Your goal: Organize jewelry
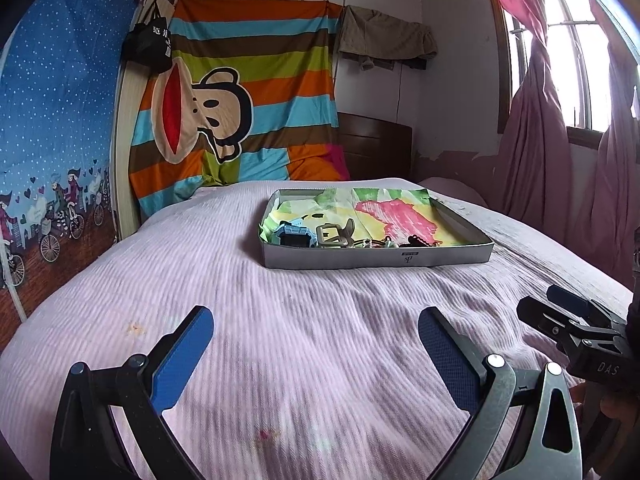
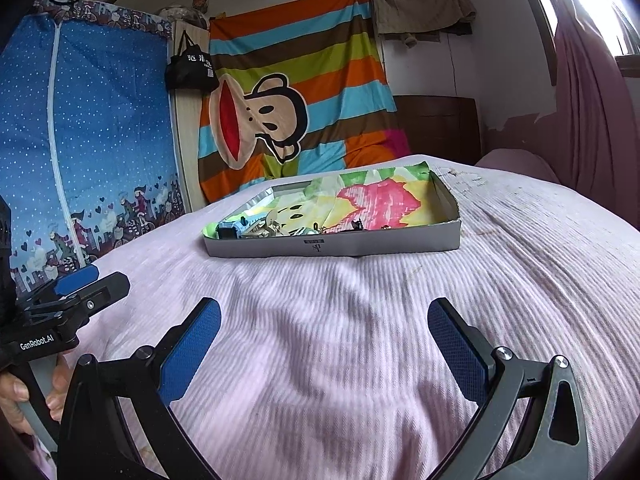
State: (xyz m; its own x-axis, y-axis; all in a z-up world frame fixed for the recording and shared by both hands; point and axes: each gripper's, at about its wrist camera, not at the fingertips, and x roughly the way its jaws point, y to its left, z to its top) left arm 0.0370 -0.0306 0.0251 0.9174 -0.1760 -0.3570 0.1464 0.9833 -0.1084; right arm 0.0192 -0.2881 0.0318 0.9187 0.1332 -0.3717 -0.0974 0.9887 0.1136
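two grippers hang over a pink ribbed bedspread (image 1: 240, 280), both with their blue-padded fingers spread wide and nothing between them: the left gripper (image 1: 316, 354) fills the bottom of its own view, and the right gripper (image 2: 324, 346) does the same in its view. each one also shows at the edge of the other camera, cut off by the frame, so only part of the black body and one blue pad can be seen there (a few fingers of the person's left hand (image 2: 16, 394) wrap that handle). well ahead of both, on the bed, sits a shallow grey tray (image 1: 376, 258) lined with a bright pink, yellow and green picture. the jewelry (image 1: 372, 242) lies bunched along the tray's near wall, which hides its lower part; a light blue watch (image 1: 294, 234) and a tan buckle-like piece (image 1: 332, 234) can be told apart, but the small dark bits to the right are too tiny and tangled to name. behind the bed hangs a striped cartoon monkey cloth (image 1: 240, 96).
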